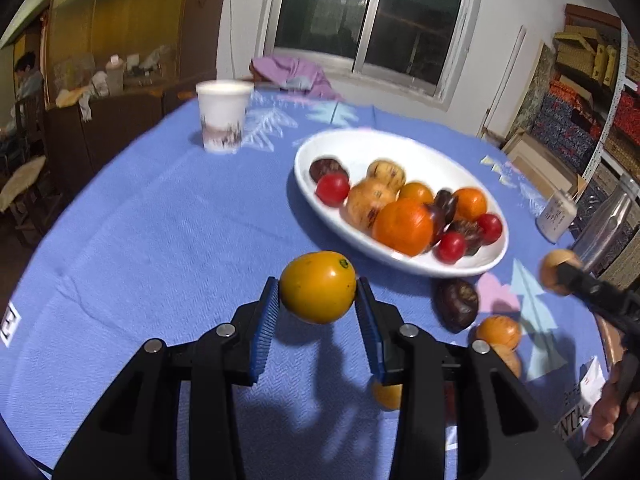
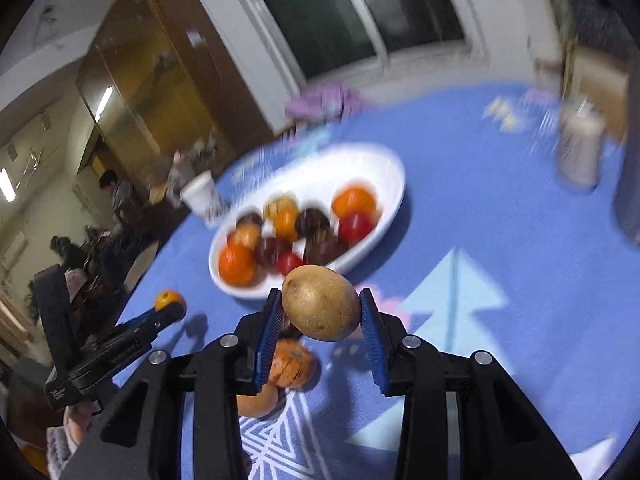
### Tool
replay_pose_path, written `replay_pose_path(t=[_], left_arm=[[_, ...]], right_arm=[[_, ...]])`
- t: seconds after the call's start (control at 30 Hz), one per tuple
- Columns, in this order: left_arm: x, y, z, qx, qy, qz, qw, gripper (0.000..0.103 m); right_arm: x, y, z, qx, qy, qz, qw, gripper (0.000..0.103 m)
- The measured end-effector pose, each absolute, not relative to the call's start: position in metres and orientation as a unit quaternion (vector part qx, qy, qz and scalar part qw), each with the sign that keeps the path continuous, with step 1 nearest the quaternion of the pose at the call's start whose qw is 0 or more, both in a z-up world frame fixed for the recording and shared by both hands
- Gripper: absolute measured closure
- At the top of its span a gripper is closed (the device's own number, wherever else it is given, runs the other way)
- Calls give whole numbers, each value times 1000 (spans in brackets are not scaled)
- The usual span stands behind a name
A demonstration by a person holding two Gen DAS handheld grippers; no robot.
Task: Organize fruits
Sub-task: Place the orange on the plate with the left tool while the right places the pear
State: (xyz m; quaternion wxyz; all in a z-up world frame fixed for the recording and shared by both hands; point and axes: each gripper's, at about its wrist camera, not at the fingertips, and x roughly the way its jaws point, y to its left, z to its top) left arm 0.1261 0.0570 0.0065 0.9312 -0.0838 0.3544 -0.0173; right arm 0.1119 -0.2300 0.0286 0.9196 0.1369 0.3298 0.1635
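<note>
Tongs, two: left tongs [image 1: 317, 300] gripping one orange fruit [image 1: 317, 287], right tongs [image 2: 321, 310] one brown fruit [image 2: 321, 303]

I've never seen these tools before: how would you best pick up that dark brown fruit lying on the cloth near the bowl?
Grip the dark brown fruit across its rounded middle, coming down from above. It lies alone on the blue cloth, with bare cloth on both sides for the jaws. The white bowl sits just behind it, so a level approach would probably bump the rim.

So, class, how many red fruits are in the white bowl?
3 red fruits: one at the bowl's left end, two at its right end; others possibly hidden.
</note>
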Motion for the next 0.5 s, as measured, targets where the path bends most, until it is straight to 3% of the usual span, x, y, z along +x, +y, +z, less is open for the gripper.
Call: replay_pose_path(t=[0.13,0.3,0.5], left_arm=[[126,41,48,-60,330,-30,942,65],[157,21,90,-35,303,-23,952,65],[223,21,60,-75,335,-21,939,65]], right_arm=[[85,-247,81,123,253,152,947,63],[108,-240,133,108,219,157,957,63],[180,-197,100,92,279,169,941,63]])
